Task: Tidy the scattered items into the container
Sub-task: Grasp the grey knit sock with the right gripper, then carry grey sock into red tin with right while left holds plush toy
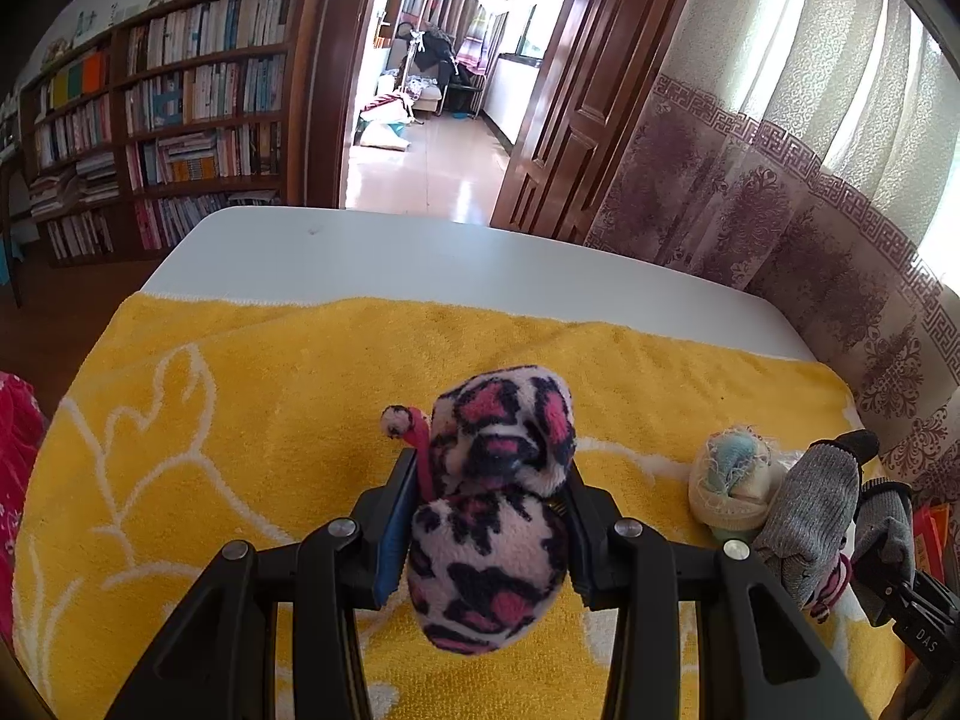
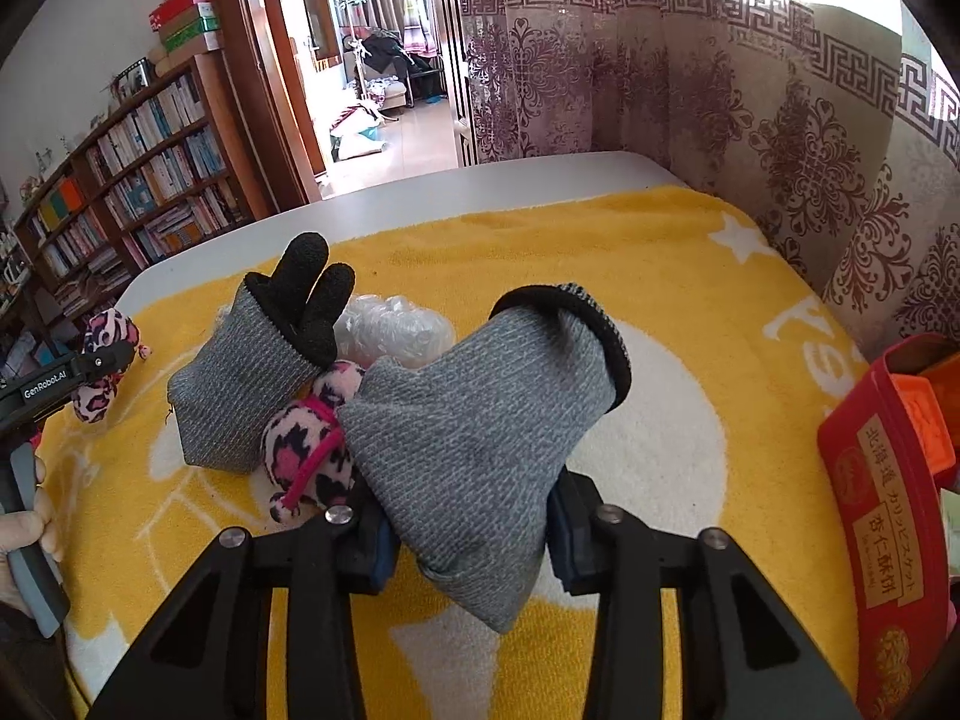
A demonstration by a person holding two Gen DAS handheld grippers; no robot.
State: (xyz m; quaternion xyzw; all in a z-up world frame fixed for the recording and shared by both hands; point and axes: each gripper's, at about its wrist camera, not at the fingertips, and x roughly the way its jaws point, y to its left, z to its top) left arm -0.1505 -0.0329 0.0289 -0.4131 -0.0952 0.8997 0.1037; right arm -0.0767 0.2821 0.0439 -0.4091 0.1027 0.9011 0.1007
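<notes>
Right now I am mid-carry over the yellow towel that covers the tabletop. At my far right sits the red box, seemingly the container. My right claw is clamped on a grey glove; my left claw is closed around a pink leopard plush. Next, both loads must swing to the box. A second grey glove, another leopard plush and a small sock bundle lie between.

Both wrist views sit low and close over the tabletop, facing its far edge. They share the yellow towel, bookshelf and doorway.
</notes>
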